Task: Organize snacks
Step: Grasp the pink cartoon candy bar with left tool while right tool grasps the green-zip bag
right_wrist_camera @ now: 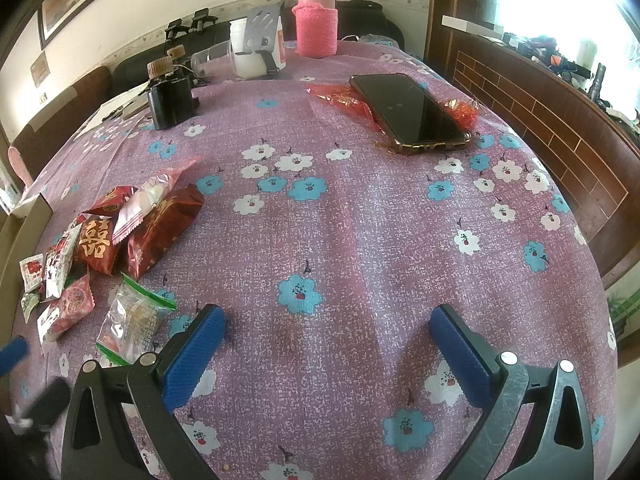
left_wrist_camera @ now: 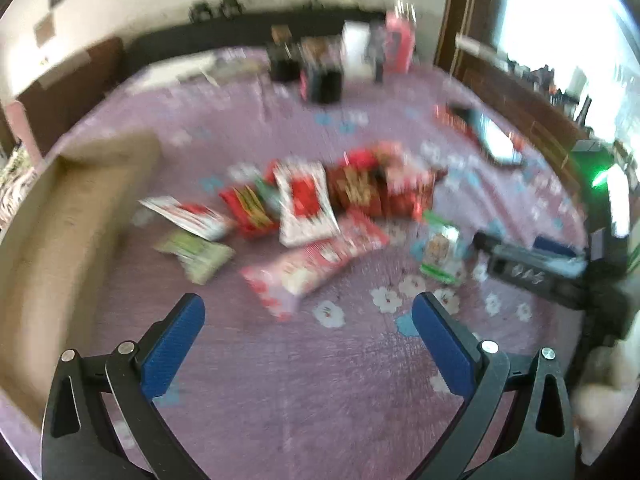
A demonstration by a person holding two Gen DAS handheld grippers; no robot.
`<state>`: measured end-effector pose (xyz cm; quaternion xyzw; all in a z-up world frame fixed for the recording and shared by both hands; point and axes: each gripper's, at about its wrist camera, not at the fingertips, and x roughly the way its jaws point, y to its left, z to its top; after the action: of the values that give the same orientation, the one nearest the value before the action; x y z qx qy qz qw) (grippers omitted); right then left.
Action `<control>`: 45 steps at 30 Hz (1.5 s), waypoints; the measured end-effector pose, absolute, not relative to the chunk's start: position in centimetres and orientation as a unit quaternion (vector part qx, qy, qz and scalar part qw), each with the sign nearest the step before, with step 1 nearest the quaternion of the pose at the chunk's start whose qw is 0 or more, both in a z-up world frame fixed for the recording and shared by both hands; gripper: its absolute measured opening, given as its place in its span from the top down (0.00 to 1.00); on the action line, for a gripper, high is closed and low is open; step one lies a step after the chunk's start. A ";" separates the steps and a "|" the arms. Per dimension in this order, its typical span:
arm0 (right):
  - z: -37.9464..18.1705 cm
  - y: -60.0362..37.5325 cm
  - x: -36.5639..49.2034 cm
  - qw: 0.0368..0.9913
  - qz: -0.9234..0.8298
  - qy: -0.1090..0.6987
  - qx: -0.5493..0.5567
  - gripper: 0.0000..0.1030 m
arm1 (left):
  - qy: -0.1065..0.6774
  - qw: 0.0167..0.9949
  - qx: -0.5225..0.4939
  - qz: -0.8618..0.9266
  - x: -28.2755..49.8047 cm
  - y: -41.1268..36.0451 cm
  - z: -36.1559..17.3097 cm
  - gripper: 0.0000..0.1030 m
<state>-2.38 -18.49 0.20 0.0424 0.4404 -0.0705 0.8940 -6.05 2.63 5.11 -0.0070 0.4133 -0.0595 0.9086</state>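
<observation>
Several snack packets lie in a loose pile on the purple flowered tablecloth; the left wrist view is blurred. A pink packet lies nearest my left gripper, which is open and empty just short of it. A brown cardboard box stands to the left of the pile. In the right wrist view the pile is at the far left, with a clear green-edged packet beside the left finger. My right gripper is open and empty over bare cloth.
A black phone lies on red wrapping at the back right. A pink-sleeved bottle, a white tub and a small black case stand at the far edge. A wooden chair back borders the right side.
</observation>
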 end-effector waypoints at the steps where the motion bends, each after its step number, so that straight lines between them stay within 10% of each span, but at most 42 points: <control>1: 0.2 -18.5 -2.4 0.894 -0.071 0.440 0.042 0.00 | 0.393 0.918 -0.017 -0.055 -6.9 3.5 6.3 0.00; 11: 0.5 -19.3 -2.8 0.888 -0.028 0.455 0.059 0.00 | 0.213 0.974 -0.072 0.028 -13.4 14.6 14.9 0.00; 45: 2.0 -10.9 -3.4 0.899 0.076 0.429 0.042 0.29 | 0.336 0.939 -0.044 -0.056 -10.7 11.6 8.1 0.00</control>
<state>-3.42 -10.91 1.99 0.0416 0.4291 0.0760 0.8991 -10.68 11.64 8.12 -0.0442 0.3359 -0.0557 0.9392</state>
